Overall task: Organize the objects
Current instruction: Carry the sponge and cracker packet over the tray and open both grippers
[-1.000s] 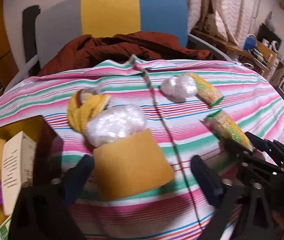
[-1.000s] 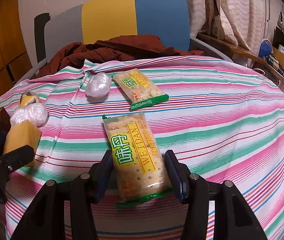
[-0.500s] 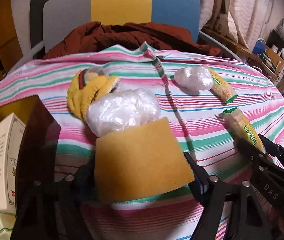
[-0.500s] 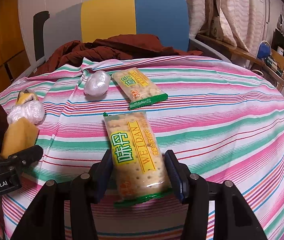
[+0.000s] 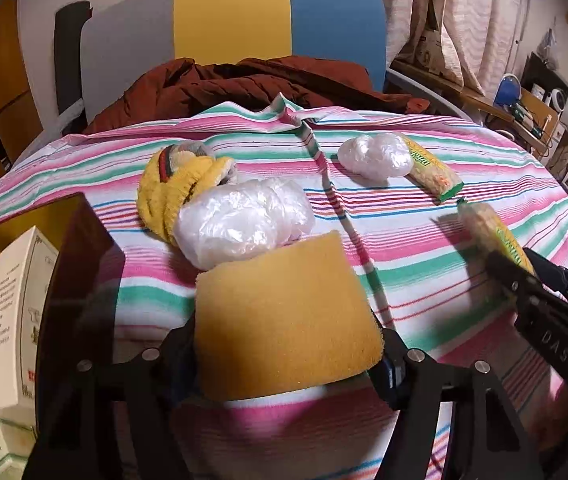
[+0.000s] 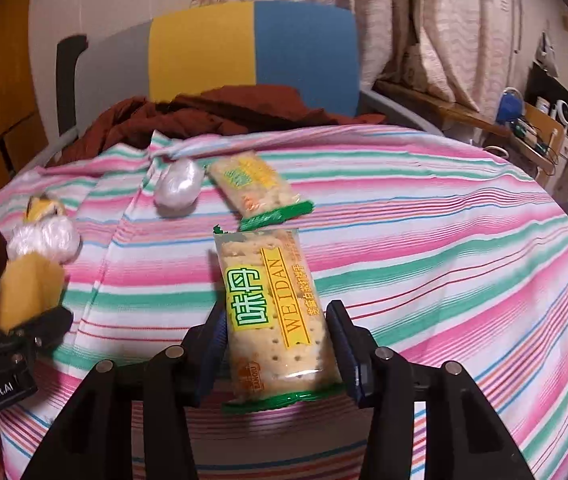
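Note:
My left gripper (image 5: 287, 356) is shut on a yellow sponge (image 5: 284, 312), its jaws pressing both sides. My right gripper (image 6: 276, 344) is shut on a cracker packet (image 6: 272, 316) marked WEIDAN and holds it above the striped cloth (image 6: 423, 240). A second cracker packet (image 6: 256, 188) lies further back beside a clear plastic wad (image 6: 178, 190). In the left wrist view a larger plastic wad (image 5: 244, 222) and a yellow knitted item (image 5: 172, 192) lie just beyond the sponge. The right gripper shows at the right edge of the left wrist view (image 5: 547, 300).
A dark box (image 5: 80, 280) at the left holds a white carton (image 5: 8, 320) and other small items. A brown jacket (image 5: 252, 84) lies on a grey, yellow and blue chair (image 5: 236, 24) behind the table. Shelves with clutter stand at the far right.
My left gripper has closed in around the sponge and now grips it. My right gripper has lifted the cracker packet slightly off the cloth and shifted right.

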Demonstrator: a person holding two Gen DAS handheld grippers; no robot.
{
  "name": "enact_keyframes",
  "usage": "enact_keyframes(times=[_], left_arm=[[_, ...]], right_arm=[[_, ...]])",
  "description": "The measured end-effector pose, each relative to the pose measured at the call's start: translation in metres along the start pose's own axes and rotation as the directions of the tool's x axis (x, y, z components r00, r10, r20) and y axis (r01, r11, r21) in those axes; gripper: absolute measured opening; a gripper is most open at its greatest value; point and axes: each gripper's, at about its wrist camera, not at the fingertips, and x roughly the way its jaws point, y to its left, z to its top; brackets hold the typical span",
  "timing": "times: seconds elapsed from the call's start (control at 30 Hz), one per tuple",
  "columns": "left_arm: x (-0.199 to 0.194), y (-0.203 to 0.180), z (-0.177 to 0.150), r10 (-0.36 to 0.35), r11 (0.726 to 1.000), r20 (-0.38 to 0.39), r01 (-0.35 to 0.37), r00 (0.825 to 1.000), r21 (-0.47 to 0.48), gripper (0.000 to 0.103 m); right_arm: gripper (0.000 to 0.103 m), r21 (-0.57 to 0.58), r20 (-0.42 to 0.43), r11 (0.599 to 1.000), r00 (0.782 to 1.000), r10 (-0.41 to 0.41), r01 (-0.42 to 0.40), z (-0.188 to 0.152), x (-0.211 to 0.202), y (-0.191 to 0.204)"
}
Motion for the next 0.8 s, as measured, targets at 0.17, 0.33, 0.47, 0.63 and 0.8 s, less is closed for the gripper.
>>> enact_keyframes(times=[0.17,0.33,0.47,0.63,0.8], left_arm=[[-0.021,-0.004,-0.012,-0.089,0.996,0.025,0.089,0.996,-0.012,0.068],[-0.045,-0.019,-0.025,-0.146,0.988,0.061,0.143,0.987,0.058,0.068],[-0.059,-0.024,-0.034,-0.158,0.983,0.065,0.150,0.985,0.110,0.068],[-0.077,-0.022,-0.044,-0.191,0.972,0.059,0.180,0.980,0.151,0.068],[-0.095,-0.026,-0.060,-0.234,0.953,0.055,0.217,0.971,0.213,0.068]], right_arm=[[0.048,0.028,0.055,0.999,0.998,-0.033,0.032,0.001,-0.011,-0.004],[0.048,0.045,0.083,0.998,0.996,-0.044,0.040,0.001,-0.017,-0.007],[0.048,0.074,0.053,0.997,0.998,-0.023,0.019,-0.002,-0.019,-0.008],[0.048,0.094,0.026,0.995,1.000,0.012,-0.014,-0.013,-0.031,-0.003],[0.048,0.084,0.011,0.996,0.999,0.038,-0.039,-0.024,-0.044,0.006]])
